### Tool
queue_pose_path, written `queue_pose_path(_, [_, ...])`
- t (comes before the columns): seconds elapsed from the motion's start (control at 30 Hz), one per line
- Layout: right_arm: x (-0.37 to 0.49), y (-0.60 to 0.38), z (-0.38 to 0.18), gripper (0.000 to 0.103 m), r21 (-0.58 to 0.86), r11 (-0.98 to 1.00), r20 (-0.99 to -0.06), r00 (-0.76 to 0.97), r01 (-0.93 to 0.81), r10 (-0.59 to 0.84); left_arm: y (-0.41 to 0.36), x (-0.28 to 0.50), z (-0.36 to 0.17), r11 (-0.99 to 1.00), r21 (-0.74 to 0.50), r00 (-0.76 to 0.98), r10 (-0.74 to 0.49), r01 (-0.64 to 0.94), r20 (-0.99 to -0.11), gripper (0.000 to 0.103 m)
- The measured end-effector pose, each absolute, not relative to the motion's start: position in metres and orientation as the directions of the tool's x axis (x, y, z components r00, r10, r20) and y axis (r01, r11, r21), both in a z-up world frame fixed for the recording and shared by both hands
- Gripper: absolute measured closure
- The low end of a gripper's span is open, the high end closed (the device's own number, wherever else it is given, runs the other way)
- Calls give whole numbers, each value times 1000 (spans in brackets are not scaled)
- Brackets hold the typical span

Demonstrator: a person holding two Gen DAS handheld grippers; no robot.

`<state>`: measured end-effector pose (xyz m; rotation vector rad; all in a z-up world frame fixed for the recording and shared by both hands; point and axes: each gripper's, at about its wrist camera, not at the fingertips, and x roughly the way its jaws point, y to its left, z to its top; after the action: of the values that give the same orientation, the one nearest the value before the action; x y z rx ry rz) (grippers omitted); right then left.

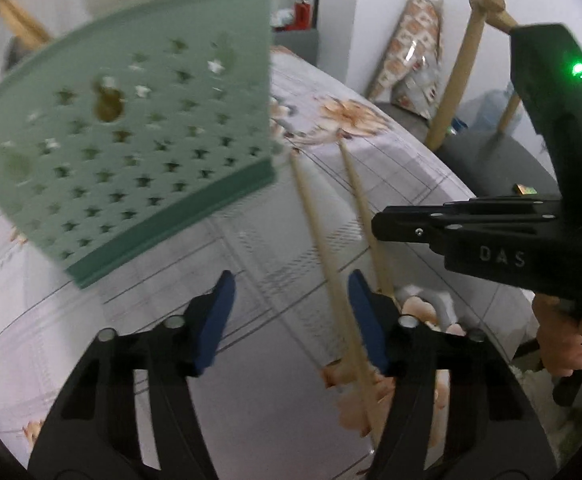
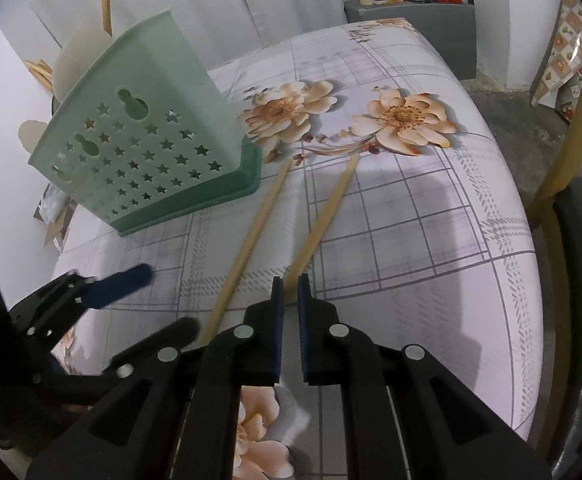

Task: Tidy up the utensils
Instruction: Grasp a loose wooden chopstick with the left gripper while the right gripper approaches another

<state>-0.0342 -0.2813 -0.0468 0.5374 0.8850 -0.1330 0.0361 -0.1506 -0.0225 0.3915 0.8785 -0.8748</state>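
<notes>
Blue-padded fingers of the left gripper fill the bottom of the left wrist view, jaws parted with nothing pressed between the pads. One chopstick runs up through the gap close to the right pad; whether it touches is unclear. A second chopstick lies just beside it, passing under the right gripper, which reaches in from the right edge, held by a hand. Both sticks lie on a tablecloth with grey checks and peach flowers. Up left, blurred, stands a green utensil holder pierced with star holes, apart from the pads. Behind are white walls and a wooden chair frame.

From the right wrist view, the right gripper points down at the cloth, its jaws nearly together on the near end of the right-hand chopstick. The other chopstick lies beside it to the left. At lower left, blurred, the left gripper's blue pad hovers over the cloth. The green holder stands at upper left on the table, just beyond the sticks' far tips. A grey cabinet sits at the back.
</notes>
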Motion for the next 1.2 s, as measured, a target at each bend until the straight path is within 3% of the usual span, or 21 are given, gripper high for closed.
queue_pose_path(0.13, [-37,-286,-50,96,400,855,-769,628,330,117,-158,43,-29,597,-54,310,-489,800,-816,66])
queue_pose_path(0.3, [-38,-287,-50,96,410,852,-763,634,325,125,-162,47,-30,624,-17,349,-460,781,-816,92])
queue_pose_path(0.37, [-38,-288,-51,96,415,851,-761,636,323,129,-159,50,-30,636,-27,350,-459,771,-817,97])
queue_pose_path(0.63, [-38,-296,-42,95,488,816,-719,673,310,174,-148,53,-31,657,-39,360,-460,752,-811,97])
queue_pose_path(0.73, [-32,-295,-37,89,491,819,-710,681,297,178,-142,50,-31,663,-34,370,-459,748,-808,97])
queue_pose_path(0.8, [-28,-292,-35,85,481,828,-710,682,289,175,-140,48,-31,667,-30,376,-457,744,-806,97])
queue_pose_path(1.07, [-4,-279,-40,85,369,885,-748,656,285,101,-126,36,-30,673,0,400,-440,740,-804,97])
queue_pose_path(1.2, [-2,-280,-41,85,383,880,-748,653,283,116,-119,28,-30,676,18,416,-433,737,-800,96])
